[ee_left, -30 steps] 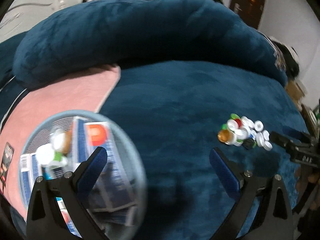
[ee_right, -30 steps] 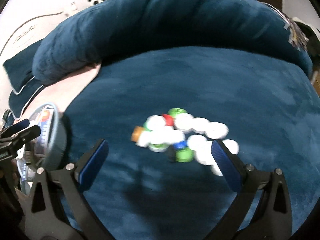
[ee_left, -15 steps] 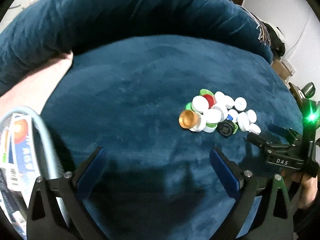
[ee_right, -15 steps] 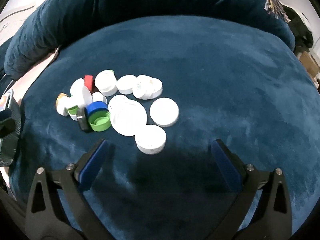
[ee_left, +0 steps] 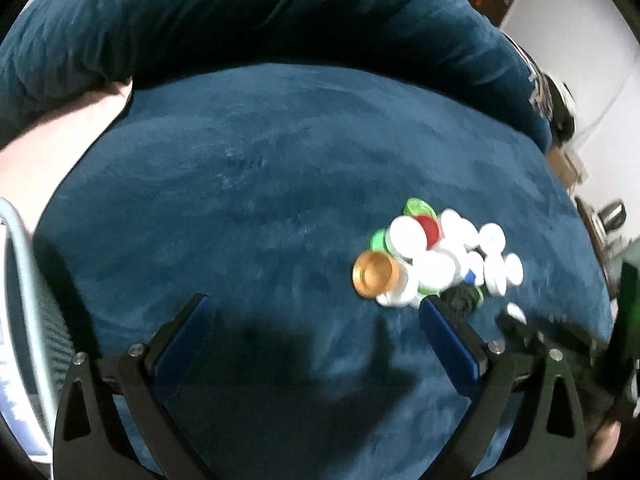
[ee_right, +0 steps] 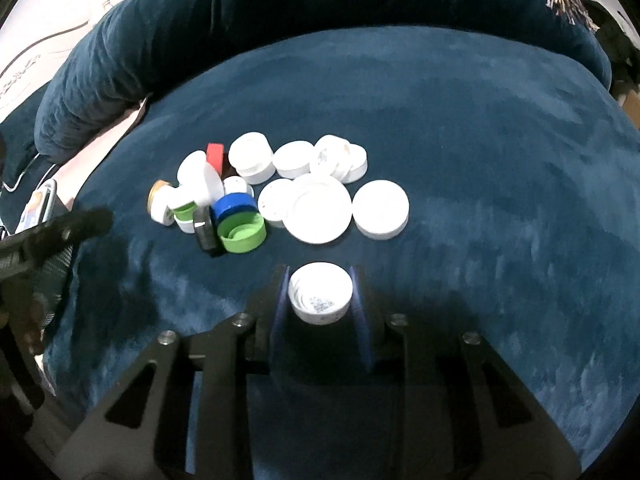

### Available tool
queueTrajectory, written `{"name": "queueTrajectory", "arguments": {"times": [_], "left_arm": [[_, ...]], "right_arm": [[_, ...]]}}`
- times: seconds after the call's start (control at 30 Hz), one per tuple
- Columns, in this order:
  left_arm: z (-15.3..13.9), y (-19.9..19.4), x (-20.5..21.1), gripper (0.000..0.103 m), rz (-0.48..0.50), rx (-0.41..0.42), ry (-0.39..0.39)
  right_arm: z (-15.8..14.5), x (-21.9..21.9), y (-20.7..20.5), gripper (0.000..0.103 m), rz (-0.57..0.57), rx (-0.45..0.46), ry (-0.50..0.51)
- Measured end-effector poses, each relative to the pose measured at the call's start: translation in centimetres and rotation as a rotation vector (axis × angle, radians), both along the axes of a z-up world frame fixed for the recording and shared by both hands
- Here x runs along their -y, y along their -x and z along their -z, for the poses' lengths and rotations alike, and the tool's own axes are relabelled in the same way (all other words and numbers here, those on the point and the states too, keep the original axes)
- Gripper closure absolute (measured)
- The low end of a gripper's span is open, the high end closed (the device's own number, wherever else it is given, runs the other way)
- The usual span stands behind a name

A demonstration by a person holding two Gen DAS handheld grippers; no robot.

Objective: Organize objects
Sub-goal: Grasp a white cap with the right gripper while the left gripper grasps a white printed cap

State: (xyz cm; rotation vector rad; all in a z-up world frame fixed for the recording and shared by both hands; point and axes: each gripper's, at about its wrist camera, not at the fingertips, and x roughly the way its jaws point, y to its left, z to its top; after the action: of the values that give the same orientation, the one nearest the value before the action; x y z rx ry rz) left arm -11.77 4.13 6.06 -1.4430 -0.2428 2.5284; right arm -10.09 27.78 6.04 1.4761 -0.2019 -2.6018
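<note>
A pile of bottle caps (ee_right: 280, 188), mostly white with green, blue, red, black and gold ones, lies on a dark blue plush cushion (ee_right: 480, 128). My right gripper (ee_right: 320, 300) is shut on a white cap (ee_right: 320, 298), held open side up just in front of the pile. In the left wrist view the pile (ee_left: 436, 256) sits right of centre, with a gold cap (ee_left: 374, 274) nearest. My left gripper (ee_left: 316, 316) is open and empty, just left of and before the pile.
A round mesh-sided container (ee_left: 24, 300) with printed packets stands at the far left edge. A pink cloth (ee_left: 52, 132) lies at the left. A thick blue bolster (ee_left: 240, 12) curves behind. The left gripper shows in the right wrist view (ee_right: 52, 232).
My right gripper has closed on a white cap at the pile's near edge. My left gripper has swung right from the container toward the pile.
</note>
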Motion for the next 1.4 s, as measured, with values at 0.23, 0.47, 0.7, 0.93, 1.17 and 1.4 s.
{"name": "queueTrajectory", "arguments": {"times": [0.23,0.47,0.7,0.93,1.17,1.4], "left_arm": [[1.6,2.6,-1.0,0.001,-0.027,0.031,-0.069],[2.7,3.4,-2.2,0.0,-0.03,0.08,0.053],[2.2,0.7,1.0,0.0,-0.143,0.08,0.087],[1.5,-0.8,1.4,0.001,-0.113,0.041,0.066],[1.2,-0.8,-1.6,0.003,0.016,-0.015,0.081],[2.1,-0.4,-3.4,0.072,0.09,-0.016,0.171]], "right_arm": [[0.0,0.1,-0.1,0.072,0.008,0.004,0.015],[0.2,0.5,0.1,0.072,0.0,0.004,0.006],[0.2,0.5,0.1,0.071,0.005,0.007,0.01],[0.1,0.8,0.2,0.07,0.012,0.008,0.004],[0.1,0.8,0.1,0.07,0.014,0.008,0.004],[0.2,0.9,0.2,0.07,0.014,0.009,0.003]]}}
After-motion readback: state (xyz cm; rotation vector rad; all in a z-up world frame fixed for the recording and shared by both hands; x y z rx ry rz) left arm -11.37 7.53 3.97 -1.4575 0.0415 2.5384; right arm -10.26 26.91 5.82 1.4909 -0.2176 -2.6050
